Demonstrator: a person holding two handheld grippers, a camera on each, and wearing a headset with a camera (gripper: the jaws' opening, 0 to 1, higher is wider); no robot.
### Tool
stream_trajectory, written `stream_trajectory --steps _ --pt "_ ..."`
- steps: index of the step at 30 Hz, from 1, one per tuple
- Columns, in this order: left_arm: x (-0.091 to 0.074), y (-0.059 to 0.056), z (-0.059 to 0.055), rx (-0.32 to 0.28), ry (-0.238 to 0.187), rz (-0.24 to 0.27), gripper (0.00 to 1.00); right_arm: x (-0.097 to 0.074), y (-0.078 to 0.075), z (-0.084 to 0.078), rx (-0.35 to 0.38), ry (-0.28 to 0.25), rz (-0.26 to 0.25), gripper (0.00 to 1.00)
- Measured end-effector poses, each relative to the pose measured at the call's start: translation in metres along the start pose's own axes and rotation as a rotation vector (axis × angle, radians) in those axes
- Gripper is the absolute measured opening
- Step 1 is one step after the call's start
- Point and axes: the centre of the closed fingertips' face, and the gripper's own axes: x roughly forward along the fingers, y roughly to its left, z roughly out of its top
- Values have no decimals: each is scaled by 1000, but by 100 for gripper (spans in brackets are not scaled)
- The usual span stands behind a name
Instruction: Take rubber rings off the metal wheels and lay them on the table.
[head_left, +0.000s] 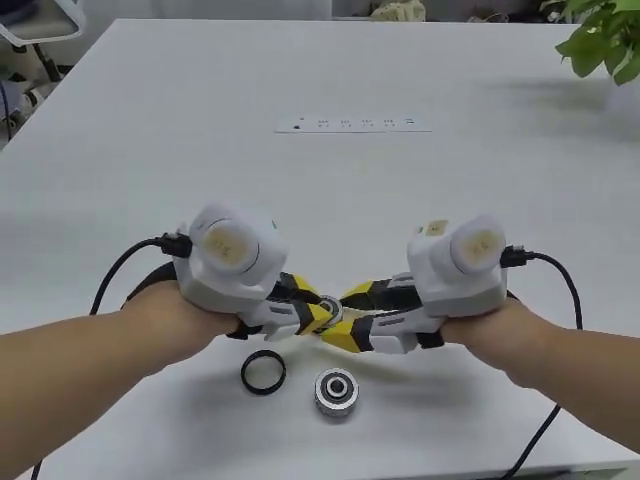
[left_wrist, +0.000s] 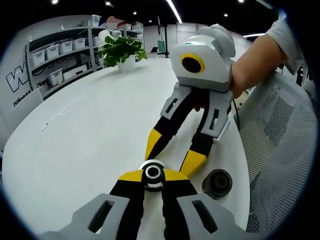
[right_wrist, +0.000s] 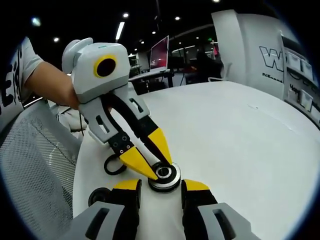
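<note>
A small metal wheel (left_wrist: 152, 172) is held just above the table between the two grippers. My left gripper (left_wrist: 152, 179) is shut on it, its yellow tips pressing the wheel's sides. My right gripper (right_wrist: 162, 186) faces it with jaws open, its tips standing to either side of the same wheel (right_wrist: 164, 177) with a gap on each side. A loose black rubber ring (head_left: 263, 372) lies flat on the table just below the grippers. Beside it stands a second wheel (head_left: 337, 390) with a dark outer band.
The white table (head_left: 330, 180) stretches far ahead, with a flush socket strip (head_left: 352, 124) in its middle. A potted plant (head_left: 605, 40) stands at the far right corner. Cables run from both grippers off the near edge. A mesh chair (left_wrist: 285, 150) is behind the near edge.
</note>
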Motion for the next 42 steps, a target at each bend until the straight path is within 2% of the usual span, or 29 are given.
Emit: stream_trajectory --steps 15,35,42 --pt "1 0 0 -4 3 5 7 7 -3 2 -38 1 -24 28" --pt "1 0 0 -4 8 12 7 -2 -3 -4 -78 16 -31 21" --pt "1 0 0 -7 8 14 7 -7 -5 -8 -77 30 -33 14"
